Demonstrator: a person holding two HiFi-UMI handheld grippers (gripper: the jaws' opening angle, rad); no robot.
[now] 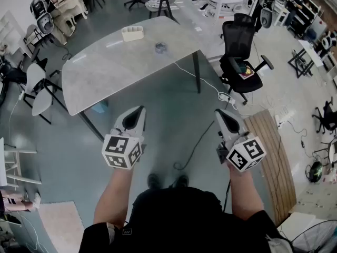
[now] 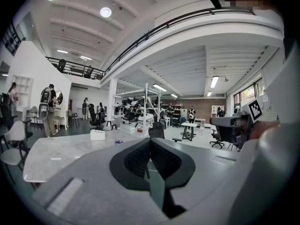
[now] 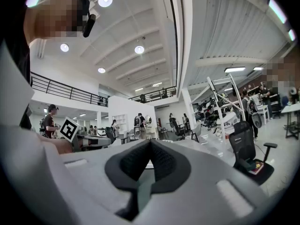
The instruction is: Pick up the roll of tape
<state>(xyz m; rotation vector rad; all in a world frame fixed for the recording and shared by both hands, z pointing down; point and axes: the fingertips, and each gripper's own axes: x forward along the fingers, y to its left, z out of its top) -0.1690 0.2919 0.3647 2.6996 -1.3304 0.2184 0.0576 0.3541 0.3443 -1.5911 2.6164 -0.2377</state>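
A person stands on the grey floor with a gripper in each hand. The left gripper has its two jaws pressed tight together, with nothing between them. The right gripper is the same: jaws together, holding nothing. Both are held out in front of the person, over bare floor, well apart from the table.

The roll of tape lies on the far part of the table, out past the left gripper's tip. It is very small from the head view, just a little bluish ring, and I cannot make out more of it. In the left gripper view it is only a tiny blue spot on the pale tabletop, to the left of the closed jaws.

A white tub stands on the table too, near the tape but not touching it. What is in it I cannot tell.

Each gripper's own big grey body fills the bottom half of its view, so the near floor is hidden there. In the right gripper view the table is mostly covered this way, and the tape does not show.

A black chair stands to the right of the table. A thin cable runs across the floor between the two grippers.
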